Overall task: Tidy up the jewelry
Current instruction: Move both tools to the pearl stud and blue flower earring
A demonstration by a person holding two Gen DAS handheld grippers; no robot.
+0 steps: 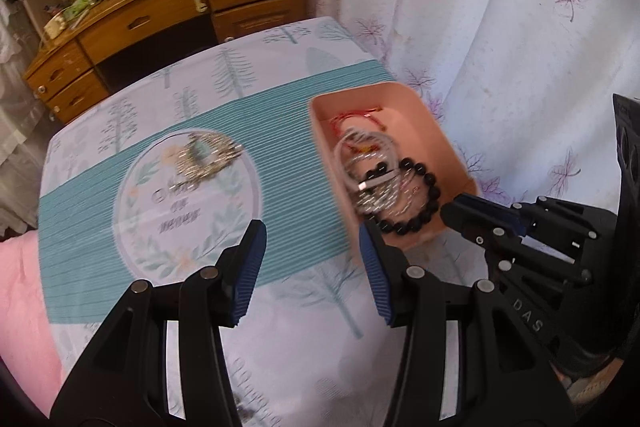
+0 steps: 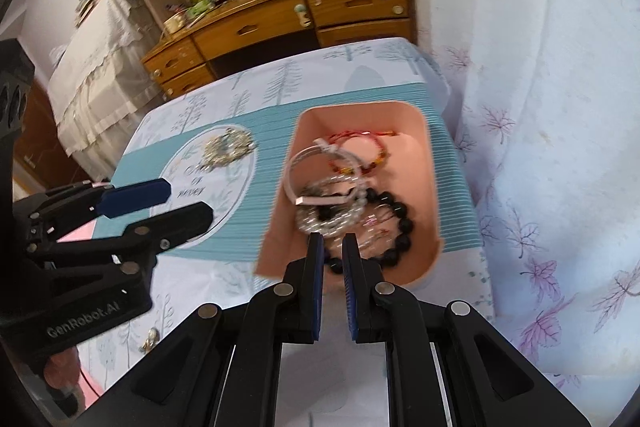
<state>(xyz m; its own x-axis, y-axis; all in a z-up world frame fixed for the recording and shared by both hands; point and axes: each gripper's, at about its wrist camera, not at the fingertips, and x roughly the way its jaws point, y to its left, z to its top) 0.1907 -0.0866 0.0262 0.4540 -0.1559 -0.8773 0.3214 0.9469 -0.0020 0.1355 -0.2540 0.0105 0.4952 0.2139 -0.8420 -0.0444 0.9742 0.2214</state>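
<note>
The pink box [image 2: 430, 163], just ahead of the nearly closed, empty right gripper [image 2: 333, 241], held a black bead bracelet [image 2: 402, 223], silver bangles [image 2: 320, 157] and red cord bracelets [image 2: 372, 143]. A silvery jewelry pile [image 1: 208, 157] lay on the tablecloth [image 1: 304, 315] beyond the left gripper [image 1: 310, 251], whose jaws stood apart and empty.

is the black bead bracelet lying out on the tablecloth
No, the black bead bracelet lies inside the pink box, tangled with the silver bangles, not on the tablecloth.
</note>
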